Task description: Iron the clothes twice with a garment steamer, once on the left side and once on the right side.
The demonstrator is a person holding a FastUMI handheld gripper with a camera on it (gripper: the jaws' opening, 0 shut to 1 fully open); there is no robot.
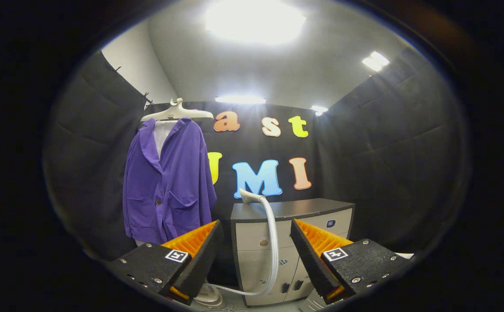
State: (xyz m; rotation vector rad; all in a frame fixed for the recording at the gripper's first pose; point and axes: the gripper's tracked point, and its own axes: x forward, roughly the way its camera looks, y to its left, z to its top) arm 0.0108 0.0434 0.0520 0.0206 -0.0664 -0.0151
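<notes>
A purple jacket (169,182) hangs on a pale hanger (177,113) against the booth wall, up and to the left beyond my fingers. The garment steamer's head (249,196) rests on the top edge of a cabinet (291,210), straight ahead beyond the fingers. Its white hose (273,242) drops down the cabinet front and curves to the steamer base (208,296) on the floor, partly hidden behind the left finger. My gripper (256,227) is open, with a wide gap and nothing between the fingers.
The cabinet has a dark top and light drawers and stands against the back wall. Black cloth walls close in on the left, back and right. The jacket hangs a short way left of the cabinet.
</notes>
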